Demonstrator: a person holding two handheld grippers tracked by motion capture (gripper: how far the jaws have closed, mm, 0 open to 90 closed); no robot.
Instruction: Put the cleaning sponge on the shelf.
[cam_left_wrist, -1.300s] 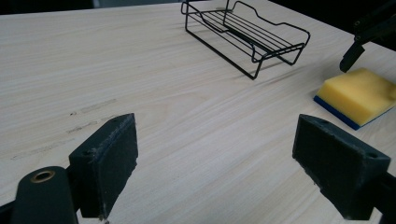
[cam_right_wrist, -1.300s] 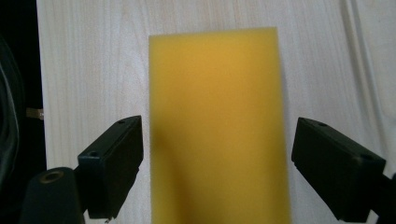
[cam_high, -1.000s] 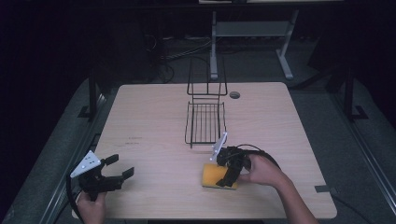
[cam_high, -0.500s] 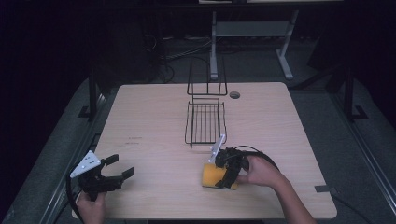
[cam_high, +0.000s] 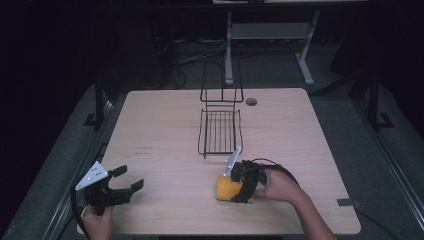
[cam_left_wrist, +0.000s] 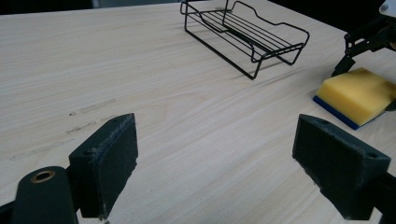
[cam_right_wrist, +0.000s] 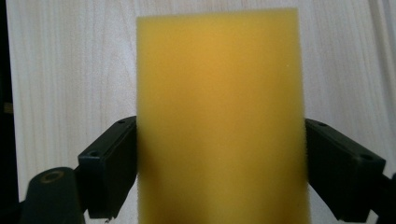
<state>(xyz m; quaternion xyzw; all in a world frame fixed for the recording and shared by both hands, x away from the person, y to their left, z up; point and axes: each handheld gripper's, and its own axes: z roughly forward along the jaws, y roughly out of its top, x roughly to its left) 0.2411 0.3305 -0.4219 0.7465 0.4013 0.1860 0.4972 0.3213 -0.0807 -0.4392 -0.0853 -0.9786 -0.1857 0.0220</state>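
A yellow sponge (cam_high: 223, 189) with a blue underside lies flat on the wooden table (cam_high: 165, 125), near the front right. My right gripper (cam_high: 231, 189) is open around it, one jaw at each long side. In the right gripper view the sponge (cam_right_wrist: 219, 107) spans the whole gap of the right gripper (cam_right_wrist: 219, 154), and its edges are straight and unsqueezed. My left gripper (cam_high: 129, 178) stands open and holds nothing at the front left corner. The left gripper (cam_left_wrist: 219, 140) looks across bare wood at the sponge (cam_left_wrist: 357, 93) and the right gripper's fingers (cam_left_wrist: 348, 60).
A black wire rack (cam_high: 220, 132) with an upright back stands at the table's middle rear; it is seen as the wire rack (cam_left_wrist: 247, 32) in the left gripper view. A cable hole (cam_high: 251, 101) lies right of it. Bare wood separates the two grippers.
The right gripper has settled a little closer around the sponge. The left gripper and the rack have stayed where they were.
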